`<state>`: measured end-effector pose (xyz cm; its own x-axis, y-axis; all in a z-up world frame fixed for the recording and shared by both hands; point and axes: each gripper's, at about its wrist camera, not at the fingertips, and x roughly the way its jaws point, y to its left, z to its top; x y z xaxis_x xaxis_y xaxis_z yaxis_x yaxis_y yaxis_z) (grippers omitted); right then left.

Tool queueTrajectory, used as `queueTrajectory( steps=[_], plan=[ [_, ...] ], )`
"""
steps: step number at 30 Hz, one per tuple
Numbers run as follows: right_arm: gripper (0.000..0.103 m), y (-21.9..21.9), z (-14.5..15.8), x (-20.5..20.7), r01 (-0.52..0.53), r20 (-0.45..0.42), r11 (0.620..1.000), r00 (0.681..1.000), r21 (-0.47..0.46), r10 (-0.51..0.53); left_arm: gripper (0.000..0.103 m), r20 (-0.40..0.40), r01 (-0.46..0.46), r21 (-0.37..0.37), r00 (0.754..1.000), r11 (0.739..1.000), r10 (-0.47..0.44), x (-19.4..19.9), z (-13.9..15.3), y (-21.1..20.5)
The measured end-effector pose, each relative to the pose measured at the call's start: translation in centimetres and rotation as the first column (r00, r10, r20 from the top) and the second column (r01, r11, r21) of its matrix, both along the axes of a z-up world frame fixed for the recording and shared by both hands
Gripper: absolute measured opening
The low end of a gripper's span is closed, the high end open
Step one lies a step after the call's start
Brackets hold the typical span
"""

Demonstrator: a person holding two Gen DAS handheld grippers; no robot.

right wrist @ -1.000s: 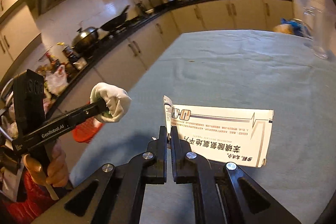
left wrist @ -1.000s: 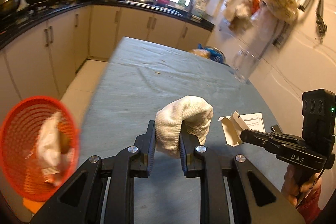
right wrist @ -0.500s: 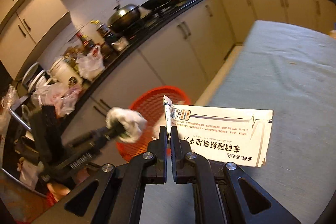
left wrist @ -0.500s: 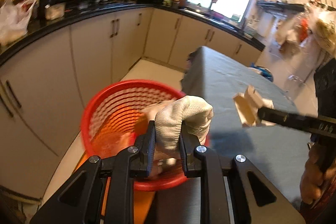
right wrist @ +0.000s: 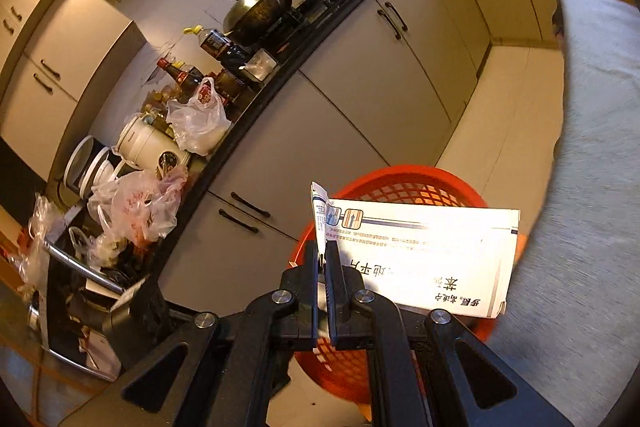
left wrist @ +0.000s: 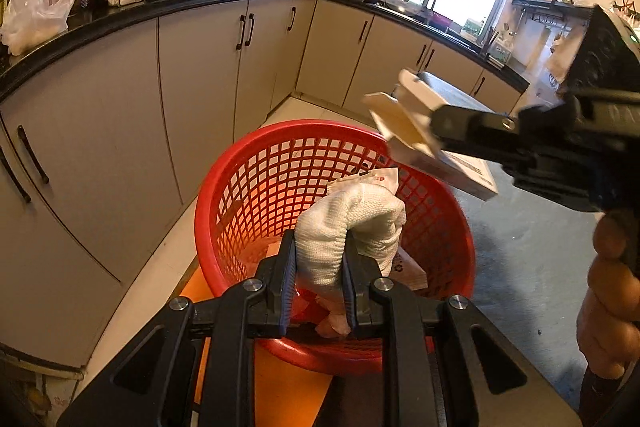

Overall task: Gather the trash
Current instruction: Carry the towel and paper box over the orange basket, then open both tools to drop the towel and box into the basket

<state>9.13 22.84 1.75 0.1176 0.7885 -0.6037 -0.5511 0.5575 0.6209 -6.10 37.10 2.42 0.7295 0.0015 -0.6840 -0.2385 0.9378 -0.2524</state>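
Observation:
My left gripper [left wrist: 320, 247] is shut on a bunched white knit glove [left wrist: 344, 223], held over the mouth of a red mesh basket [left wrist: 248, 187] that stands on the floor beside the table. Paper scraps [left wrist: 408, 267] lie inside the basket. My right gripper [right wrist: 322, 259] is shut on the end flap of a flattened white medicine box [right wrist: 424, 259], which hangs over the same red basket [right wrist: 404, 183]. In the left wrist view that box [left wrist: 420, 135] and the right gripper [left wrist: 434, 131] hover above the basket's far right rim.
Beige cabinets [left wrist: 200, 79] under a black countertop [left wrist: 120, 11] curve round behind the basket. Pans, bottles and plastic bags crowd the counter [right wrist: 192, 115]. The cloth-covered table [right wrist: 592, 155] runs along the right. An orange stool [left wrist: 288, 383] sits under the basket. A hand [left wrist: 612, 291] grips the right handle.
Both grippers swung left off the table to above the red basket, each keeping its load. The basket went from the frame's edge to directly below the glove and the box.

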Motion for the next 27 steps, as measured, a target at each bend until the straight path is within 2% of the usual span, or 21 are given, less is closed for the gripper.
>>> queueTrajectory(
  steps=[7, 8, 10, 12, 14, 15, 19, 21, 22, 23, 25, 27],
  plan=[
    [0.008, 1.4, -1.7, 1.3, 0.008, -0.063, 1.000, 0.998, 0.000, -0.008, 0.022, -0.011, 0.010, 0.020, 1.000, 1.000, -0.010, 0.5, -0.7, -1.0],
    [0.009, 1.5, -1.9, 1.5, 0.006, -0.071, 1.000, 0.997, -0.001, -0.006, 0.029, -0.006, 0.006, 0.028, 1.000, 1.000, -0.006, 0.4, -0.6, -1.2],
    [0.014, 1.5, -2.1, 1.6, 0.007, -0.077, 1.000, 0.997, -0.008, -0.008, 0.036, 0.005, -0.001, 0.035, 1.000, 0.999, 0.001, 0.3, -0.4, -1.3],
    [0.021, 1.3, -1.9, 1.5, 0.011, -0.072, 1.000, 0.997, -0.005, -0.011, 0.036, 0.010, -0.005, 0.033, 1.000, 0.999, 0.005, 0.2, -0.1, -1.2],
    [0.027, 0.9, -1.4, 1.4, 0.013, -0.058, 1.000, 0.998, 0.001, -0.013, 0.046, 0.012, -0.011, 0.028, 1.000, 1.000, 0.011, 0.1, 0.1, -1.2],
    [0.031, 0.7, -1.2, 1.4, 0.018, -0.051, 1.000, 0.999, 0.001, -0.018, 0.047, 0.013, -0.018, 0.030, 1.000, 0.999, 0.018, 0.0, 0.2, -1.2],
    [0.031, -0.3, 0.0, 0.7, 0.030, -0.012, 1.000, 0.999, 0.000, -0.030, 0.048, 0.027, -0.034, 0.046, 0.999, 0.998, 0.032, -0.8, 0.9, -1.5],
    [0.033, -1.4, 1.0, 0.3, 0.049, 0.016, 0.999, 0.999, 0.001, -0.049, 0.056, 0.040, -0.055, 0.060, 0.998, 0.997, 0.053, -1.4, 1.4, -1.5],
    [0.036, -1.8, 1.3, 0.1, 0.053, 0.027, 0.999, 0.998, 0.000, -0.053, 0.064, 0.050, -0.073, 0.069, 0.996, 0.995, 0.069, -1.9, 1.7, -1.6],
    [0.042, -2.4, 1.7, -0.2, 0.068, 0.050, 0.998, 0.996, -0.011, -0.067, 0.071, 0.059, -0.105, 0.083, 0.993, 0.991, 0.100, -2.4, 2.1, -1.7],
    [0.059, -3.6, 2.7, -0.9, 0.099, 0.103, 0.995, 0.990, -0.031, -0.096, 0.075, 0.081, -0.164, 0.116, 0.985, 0.980, 0.155, -3.3, 2.7, -2.0],
    [0.066, -5.1, 3.5, -2.1, 0.125, 0.158, 0.991, 0.981, -0.055, -0.115, 0.079, 0.105, -0.201, 0.144, 0.977, 0.969, 0.187, -4.4, 3.3, -2.7]
  ],
)
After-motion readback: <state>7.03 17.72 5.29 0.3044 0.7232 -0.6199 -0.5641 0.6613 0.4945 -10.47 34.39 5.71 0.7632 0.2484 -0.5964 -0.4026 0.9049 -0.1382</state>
